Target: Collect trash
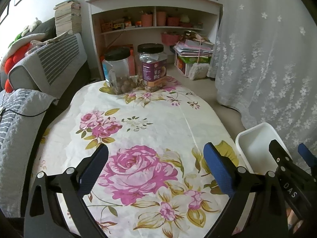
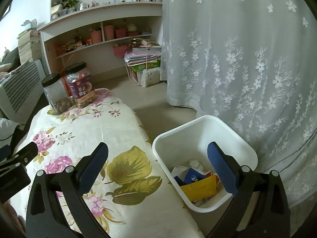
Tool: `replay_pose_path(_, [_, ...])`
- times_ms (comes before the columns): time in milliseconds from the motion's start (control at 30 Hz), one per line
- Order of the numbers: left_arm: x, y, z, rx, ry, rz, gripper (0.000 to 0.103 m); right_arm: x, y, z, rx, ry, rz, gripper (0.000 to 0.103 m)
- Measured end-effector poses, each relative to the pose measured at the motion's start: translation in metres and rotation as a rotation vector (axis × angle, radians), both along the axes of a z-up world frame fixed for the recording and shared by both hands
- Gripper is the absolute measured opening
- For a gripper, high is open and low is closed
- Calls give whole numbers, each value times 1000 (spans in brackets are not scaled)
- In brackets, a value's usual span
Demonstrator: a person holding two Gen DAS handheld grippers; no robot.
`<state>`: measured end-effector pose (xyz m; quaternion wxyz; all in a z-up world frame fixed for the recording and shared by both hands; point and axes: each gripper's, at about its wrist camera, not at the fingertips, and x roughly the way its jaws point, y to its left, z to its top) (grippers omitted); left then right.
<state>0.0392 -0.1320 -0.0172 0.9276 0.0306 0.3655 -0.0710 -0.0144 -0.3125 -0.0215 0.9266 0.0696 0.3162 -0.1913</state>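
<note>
A white bin (image 2: 233, 130) stands on the floor at the table's right side. It holds trash: a yellow wrapper (image 2: 200, 187), a blue packet (image 2: 193, 175) and crumpled white tissue (image 2: 195, 163). My right gripper (image 2: 157, 161) is open and empty, over the table edge and the bin's near rim. My left gripper (image 1: 156, 162) is open and empty above the floral tablecloth (image 1: 150, 123). In the left wrist view the bin (image 1: 255, 138) is at the right and the right gripper's fingers (image 1: 277, 154) hang over it.
Two black-lidded jars, one clear (image 1: 116, 69) and one purple-labelled (image 1: 153, 67), stand at the table's far end. A grey sofa (image 1: 49, 67) lies to the left, a shelf unit (image 1: 154, 19) behind, a lace curtain (image 2: 247, 59) to the right.
</note>
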Motion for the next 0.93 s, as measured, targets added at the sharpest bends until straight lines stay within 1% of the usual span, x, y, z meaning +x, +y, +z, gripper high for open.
replay_pose_path(367, [-4,-4,2,-4,-21,-32,89,0,0,0,4,-4,5,96])
replay_pose_path(467, [-4,-3,3,-7,-20,-32,83,0,-1,-1,9,-4,1,96])
replay_pose_path(633, [-2,-3,2,-8,-6,-22,84,-1,-2,-3,16,-2,-6,96])
replay_pose_path(700, [0,-2,1,-10,5,-14,86,-2,-2,-3,15,-2,-5,96])
replay_pose_path(733, [1,-2,1,-12,13,-13,89,-2,-3,-3,15,-2,-5,96])
replay_pose_path(833, [3,-2,0,-19,29,-12,90,-2,-3,-3,15,-2,-5,96])
replay_pose_path(933, [2,-2,0,-20,28,-14,90,-2,-2,-3,15,-2,-5,96])
